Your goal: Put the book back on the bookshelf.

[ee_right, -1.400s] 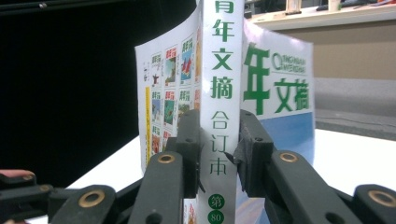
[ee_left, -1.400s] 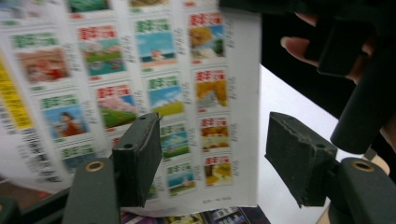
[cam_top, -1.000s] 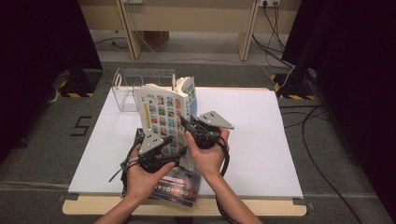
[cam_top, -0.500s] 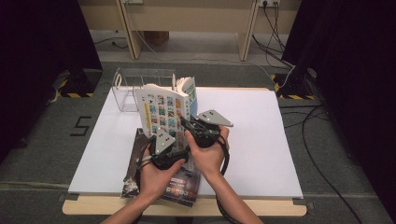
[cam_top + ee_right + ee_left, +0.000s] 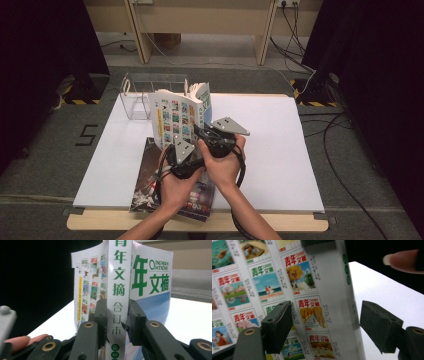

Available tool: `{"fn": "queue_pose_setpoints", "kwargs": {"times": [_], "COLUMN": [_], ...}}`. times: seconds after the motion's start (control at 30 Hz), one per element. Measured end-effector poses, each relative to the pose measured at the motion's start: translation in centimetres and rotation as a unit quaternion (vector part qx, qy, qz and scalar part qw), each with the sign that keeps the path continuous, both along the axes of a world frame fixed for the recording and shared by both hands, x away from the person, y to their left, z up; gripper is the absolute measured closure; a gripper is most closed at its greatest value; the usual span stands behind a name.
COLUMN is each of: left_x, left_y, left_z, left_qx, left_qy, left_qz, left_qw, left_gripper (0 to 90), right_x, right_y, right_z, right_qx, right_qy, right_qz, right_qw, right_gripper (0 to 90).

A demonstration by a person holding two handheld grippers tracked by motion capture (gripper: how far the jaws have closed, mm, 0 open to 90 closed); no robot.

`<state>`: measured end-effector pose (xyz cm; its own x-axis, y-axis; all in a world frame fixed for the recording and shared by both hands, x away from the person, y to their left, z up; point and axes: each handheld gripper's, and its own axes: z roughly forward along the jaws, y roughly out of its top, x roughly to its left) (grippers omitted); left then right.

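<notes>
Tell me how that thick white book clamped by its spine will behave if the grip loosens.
The book, upright with the right hand-held gripper pinching its spine, would likely tip over. Its covers splay outward, so they probably flop and fan. The glossy cover may slip between the pads. It looks thick, so fairly heavy.

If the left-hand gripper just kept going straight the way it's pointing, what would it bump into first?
Most likely the back cover of the thick white book, printed with small magazine covers. The left gripper points at it with its fingers open, the book's spine edge lying in line between them. The remaining gap is hard to judge.
</notes>
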<state>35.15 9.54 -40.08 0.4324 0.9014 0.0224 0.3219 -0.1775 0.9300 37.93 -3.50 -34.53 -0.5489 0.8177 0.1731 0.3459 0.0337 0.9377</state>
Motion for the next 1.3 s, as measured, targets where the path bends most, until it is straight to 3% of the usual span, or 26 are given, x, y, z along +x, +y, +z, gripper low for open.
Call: {"fn": "queue_pose_setpoints", "kwargs": {"times": [0.4,0.53,0.63,0.87,1.0,1.07,1.1,1.3], "left_x": [0.5,0.8,0.6,0.2,0.2,0.3,0.6,0.4], "left_y": [-0.8,-0.7,-0.7,-0.7,-0.8,-0.8,-0.4,-0.1], "left_z": [-0.8,-0.9,-1.0,-1.2,-1.1,-1.1,-1.1,-1.0], "left_qx": [0.014,-0.003,-0.003,-0.014,0.001,0.01,-0.004,-0.001], "left_qy": [0.001,0.005,-0.002,-0.021,-0.021,-0.034,-0.026,-0.026], "left_qz": [0.025,0.034,0.035,0.037,0.044,0.057,0.061,0.068], "left_qw": [0.9996,0.9994,0.9994,0.999,0.9988,0.9978,0.9978,0.9974], "left_gripper": [21.9,23.1,25.0,34.5,36.8,40.6,43.7,51.9], "right_x": [-0.2,-0.2,-0.3,-0.4,-0.5,-0.6,-0.6,-0.6], "right_y": [0.1,0.3,0.4,0.4,0.6,0.7,0.6,1.1], "right_z": [0.3,0.4,0.5,0.5,0.5,0.6,0.8,0.8], "right_qx": [0.005,0.008,0.013,0.022,0.026,0.03,0.039,0.049], "right_qy": [0.002,0.003,0.008,0.006,0.005,0.004,0.01,0.015], "right_qz": [-0.002,-0.001,0.0,0.003,0.002,0.002,0.008,0.015], "right_qw": [1.0,1.0,0.9999,0.9997,0.9997,0.9996,0.9992,0.9986], "right_gripper": [73.7,73.9,73.9,74.0,74.0,74.0,74.0,73.3]}}
